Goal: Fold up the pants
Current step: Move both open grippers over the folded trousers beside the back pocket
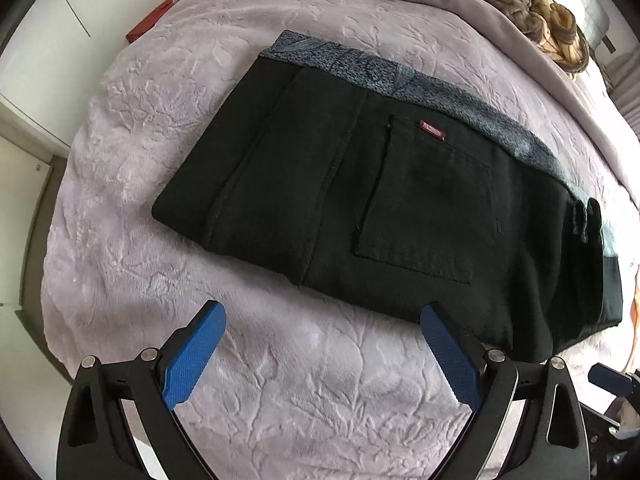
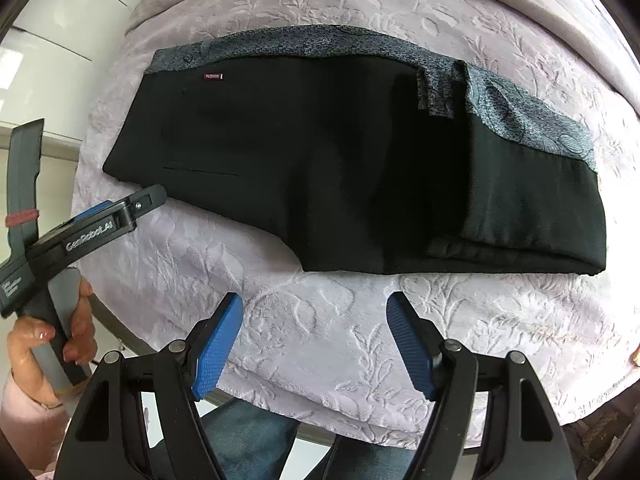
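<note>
A: So where are the black pants [image 1: 392,208] right now?

B: Lying folded on the lilac embossed blanket [image 1: 280,380], which covers the bed. In the right wrist view the pants [image 2: 340,168] form a flat bundle, with a grey patterned waistband [image 2: 280,46] along the far edge and a small red label [image 2: 213,76] near its left end. A back pocket [image 1: 424,208] faces up in the left wrist view.

A: Is either claw on them?

B: No. The left claw [image 1: 322,320] is spread wide over the blanket, just short of the near edge of the pants; its blue pads [image 1: 196,356] hold nothing. The right claw [image 2: 314,308] is also spread wide and empty, over bare blanket near the front edge of the pants.

A: Can you see the person?

B: A hand [image 2: 48,340] grips the grey handle of the left claw at the left of the right wrist view, with a pink sleeve [image 2: 24,420] below it. Blue jeans [image 2: 256,436] show beneath the bed's edge.

A: Anything else on the bed?

B: A brown furry throw [image 1: 516,4] lies crumpled at the far corner.
</note>
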`<state>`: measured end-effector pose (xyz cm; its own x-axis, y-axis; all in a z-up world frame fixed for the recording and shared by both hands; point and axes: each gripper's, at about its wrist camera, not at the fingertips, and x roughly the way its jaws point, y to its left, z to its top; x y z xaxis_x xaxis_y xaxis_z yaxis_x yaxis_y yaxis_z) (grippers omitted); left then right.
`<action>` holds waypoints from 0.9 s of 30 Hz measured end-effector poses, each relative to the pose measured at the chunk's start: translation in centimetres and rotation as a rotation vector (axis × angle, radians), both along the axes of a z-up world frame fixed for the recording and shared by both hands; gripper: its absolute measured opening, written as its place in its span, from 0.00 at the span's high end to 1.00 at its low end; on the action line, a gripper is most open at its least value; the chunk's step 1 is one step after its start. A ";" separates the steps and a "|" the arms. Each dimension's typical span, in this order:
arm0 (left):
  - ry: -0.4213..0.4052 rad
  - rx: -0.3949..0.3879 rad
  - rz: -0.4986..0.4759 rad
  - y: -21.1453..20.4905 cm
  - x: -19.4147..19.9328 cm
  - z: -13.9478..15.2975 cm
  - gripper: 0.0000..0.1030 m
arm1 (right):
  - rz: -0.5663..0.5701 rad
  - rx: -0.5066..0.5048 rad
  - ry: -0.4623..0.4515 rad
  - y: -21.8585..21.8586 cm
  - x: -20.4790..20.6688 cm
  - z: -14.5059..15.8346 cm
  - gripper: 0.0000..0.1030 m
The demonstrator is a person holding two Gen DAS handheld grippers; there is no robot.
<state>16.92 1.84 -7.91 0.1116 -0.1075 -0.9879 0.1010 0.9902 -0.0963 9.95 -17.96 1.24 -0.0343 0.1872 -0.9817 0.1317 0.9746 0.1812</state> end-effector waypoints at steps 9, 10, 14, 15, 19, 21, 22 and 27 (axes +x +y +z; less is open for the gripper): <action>-0.001 -0.095 0.053 2.2 1.9 -1.3 0.04 | 0.009 -0.001 0.010 -0.2 0.5 -0.6 0.25; 0.000 -0.091 0.052 2.2 2.0 -1.5 0.04 | 0.010 0.000 0.013 -0.1 0.5 -0.7 0.25; -0.004 -0.092 0.054 2.2 2.1 -1.9 0.04 | 0.022 0.008 0.014 0.4 0.6 -1.0 0.25; -0.005 -0.096 0.056 2.3 2.1 -1.9 0.04 | 0.025 0.010 0.014 0.5 0.6 -1.0 0.25; -0.013 -0.177 0.107 4.3 1.9 -1.6 0.04 | 0.021 0.015 0.018 0.7 0.4 -1.3 0.25; -0.012 -0.244 0.146 5.6 2.0 -1.6 0.04 | 0.017 0.020 0.019 0.6 0.2 -1.4 0.25; -0.010 -0.290 0.171 6.6 2.1 -1.7 0.04 | 0.013 0.026 0.019 0.5 0.1 -1.5 0.25; -0.006 -0.422 0.214 8.9 2.1 -2.3 0.04 | 0.005 0.065 0.010 0.3 -0.4 -1.7 0.25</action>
